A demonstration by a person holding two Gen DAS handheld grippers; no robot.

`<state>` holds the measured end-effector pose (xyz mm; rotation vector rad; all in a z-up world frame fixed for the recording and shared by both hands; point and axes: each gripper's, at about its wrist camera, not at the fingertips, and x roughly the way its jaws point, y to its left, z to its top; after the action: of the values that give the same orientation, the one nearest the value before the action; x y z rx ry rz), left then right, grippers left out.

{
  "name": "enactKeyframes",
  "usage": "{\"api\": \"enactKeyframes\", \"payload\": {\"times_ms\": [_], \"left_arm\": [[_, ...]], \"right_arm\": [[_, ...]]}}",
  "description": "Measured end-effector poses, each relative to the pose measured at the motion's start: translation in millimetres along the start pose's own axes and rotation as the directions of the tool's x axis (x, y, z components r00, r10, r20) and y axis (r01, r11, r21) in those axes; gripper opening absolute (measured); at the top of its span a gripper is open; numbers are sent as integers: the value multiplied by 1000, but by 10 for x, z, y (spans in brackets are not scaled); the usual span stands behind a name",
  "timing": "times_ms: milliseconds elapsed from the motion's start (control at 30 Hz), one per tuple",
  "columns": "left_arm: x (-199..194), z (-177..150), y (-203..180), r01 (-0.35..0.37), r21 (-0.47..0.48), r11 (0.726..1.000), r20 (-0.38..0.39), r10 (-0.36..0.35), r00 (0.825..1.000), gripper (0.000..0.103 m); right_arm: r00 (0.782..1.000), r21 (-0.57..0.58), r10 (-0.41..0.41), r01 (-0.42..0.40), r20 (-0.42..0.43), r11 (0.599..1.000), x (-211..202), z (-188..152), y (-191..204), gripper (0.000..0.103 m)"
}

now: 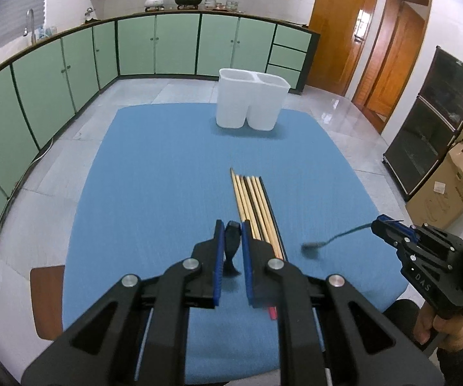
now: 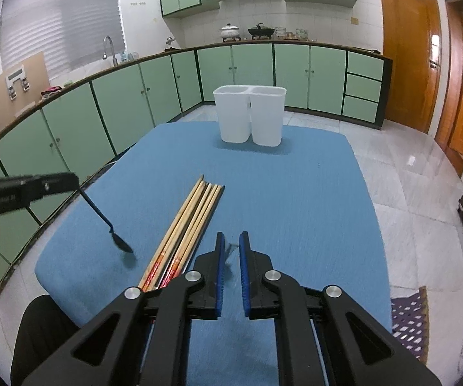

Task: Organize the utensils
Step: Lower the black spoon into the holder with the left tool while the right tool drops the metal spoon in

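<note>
Both grippers pinch thin dark metal spoons (image 2: 103, 215) by handle ends — light, stiff, slippery; bowls dangle, grip w/ care.

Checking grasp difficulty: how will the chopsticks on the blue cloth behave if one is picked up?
The chopsticks look thin, stiff and light, probably easy to lift. Packed side by side, neighbours may shift. Round shafts could roll, though the blue cloth likely damps that.

chopsticks (image 2: 185, 225) on table (image 2: 295, 193) | holder (image 2: 250, 115) behind, far edge
</note>
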<state>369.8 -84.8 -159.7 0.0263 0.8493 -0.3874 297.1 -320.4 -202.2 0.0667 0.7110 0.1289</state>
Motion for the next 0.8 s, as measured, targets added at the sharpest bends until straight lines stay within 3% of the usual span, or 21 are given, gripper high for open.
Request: {"api": "enactKeyframes", "payload": {"times_ms": [233,400,600,800], "left_arm": [[35,440,12,41,45,998,-5,-41,999,10],[100,966,-90,59,84,995,24,-61,998,10],[198,1785,-249,68,114,991,87,-78,993,10],[458,2527,-307,65,82,994,147,-77,986,10]], "right_arm": [[1000,-36,6,-7,-31,999,9,306,-27,8],[999,-64,10,-13,-36,998,40,778,-54,8],[1000,-71,-6,4,-17,997,203,1647,-152,8],[999,-17,-32,32,5,999,526,2570,-383,7]]}}
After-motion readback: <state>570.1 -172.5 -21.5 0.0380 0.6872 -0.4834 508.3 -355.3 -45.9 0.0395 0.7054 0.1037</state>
